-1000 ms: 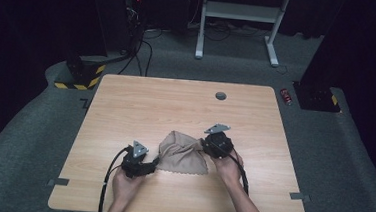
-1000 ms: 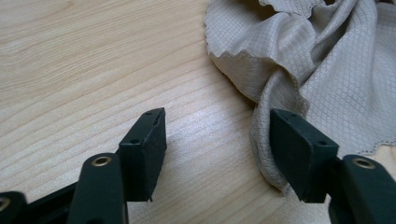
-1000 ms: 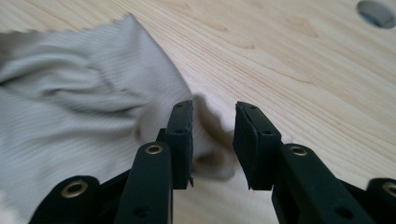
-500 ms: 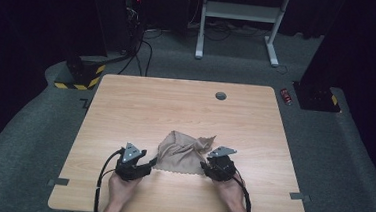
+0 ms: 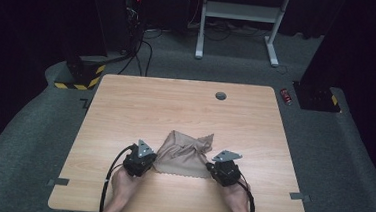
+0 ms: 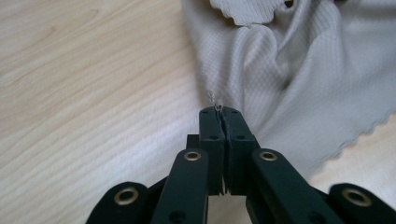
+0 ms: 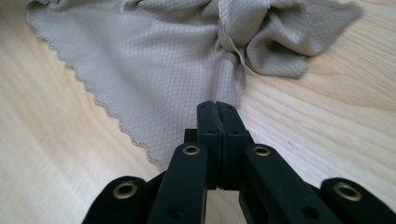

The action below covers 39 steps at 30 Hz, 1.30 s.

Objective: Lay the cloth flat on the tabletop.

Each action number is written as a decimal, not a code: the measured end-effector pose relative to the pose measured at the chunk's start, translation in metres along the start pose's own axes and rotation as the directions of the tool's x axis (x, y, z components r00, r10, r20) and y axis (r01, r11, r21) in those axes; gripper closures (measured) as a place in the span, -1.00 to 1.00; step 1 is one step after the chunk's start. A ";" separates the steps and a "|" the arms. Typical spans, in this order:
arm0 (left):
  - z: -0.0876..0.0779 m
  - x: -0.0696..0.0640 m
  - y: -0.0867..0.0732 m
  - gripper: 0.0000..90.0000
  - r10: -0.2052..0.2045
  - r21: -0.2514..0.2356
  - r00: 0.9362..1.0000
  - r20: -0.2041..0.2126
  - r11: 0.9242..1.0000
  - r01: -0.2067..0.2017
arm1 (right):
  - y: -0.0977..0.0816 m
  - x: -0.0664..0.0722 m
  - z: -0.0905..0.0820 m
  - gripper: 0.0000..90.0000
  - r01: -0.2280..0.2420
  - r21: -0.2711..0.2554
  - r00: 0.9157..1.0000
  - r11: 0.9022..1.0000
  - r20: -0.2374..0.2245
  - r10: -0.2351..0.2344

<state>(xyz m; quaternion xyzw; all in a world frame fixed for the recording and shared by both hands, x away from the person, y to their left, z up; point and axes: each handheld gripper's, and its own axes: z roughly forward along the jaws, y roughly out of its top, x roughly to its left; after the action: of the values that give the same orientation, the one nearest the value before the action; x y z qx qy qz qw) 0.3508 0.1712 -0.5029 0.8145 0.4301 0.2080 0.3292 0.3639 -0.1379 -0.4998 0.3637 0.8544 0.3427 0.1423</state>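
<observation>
Each hand-held gripper, left (image 6: pixel 219 112) and right (image 7: pixel 217 105), pinches a near corner of the beige cloth (image 5: pixel 185 153); it looks light, limp, best held by corners.

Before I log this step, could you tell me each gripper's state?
Left gripper: closed on the cloth.
Right gripper: closed on the cloth's other near corner.

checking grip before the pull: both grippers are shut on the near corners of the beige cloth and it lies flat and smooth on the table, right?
Not quite: the cloth is crumpled and folded toward its far side, as the high view shows. Both the left gripper and the right gripper are shut on its near corners.
</observation>
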 end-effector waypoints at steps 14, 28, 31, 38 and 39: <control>-0.015 0.001 -0.009 0.27 -0.023 -0.014 1.000 0.013 1.000 0.024 | -0.013 -0.010 -0.025 0.66 -0.077 -0.045 0.997 0.996 0.007 0.078; 0.001 0.005 -0.011 0.06 -0.043 0.002 0.999 0.000 0.999 0.043 | -0.013 -0.009 -0.003 1.00 -0.083 -0.005 0.996 0.997 -0.017 0.083; -0.001 0.006 -0.015 0.05 -0.034 0.004 0.999 -0.005 0.999 0.034 | -0.014 -0.016 -0.009 1.00 -0.084 -0.015 0.996 0.996 0.013 0.084; -0.008 0.011 -0.022 0.05 -0.034 0.006 0.999 -0.012 0.999 0.034 | -0.020 -0.030 -0.027 0.90 -0.129 -0.041 0.991 0.991 0.029 0.130; -0.009 0.012 -0.023 0.05 -0.033 0.007 0.999 -0.014 0.999 0.033 | -0.021 -0.028 -0.025 0.82 -0.126 -0.041 0.992 0.991 0.020 0.127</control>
<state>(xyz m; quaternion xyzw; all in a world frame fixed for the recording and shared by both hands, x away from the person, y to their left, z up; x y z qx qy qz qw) 0.3389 0.1935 -0.5122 0.8070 0.4466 0.2065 0.3267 0.3599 -0.1814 -0.4963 0.4179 0.8211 0.3638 0.1372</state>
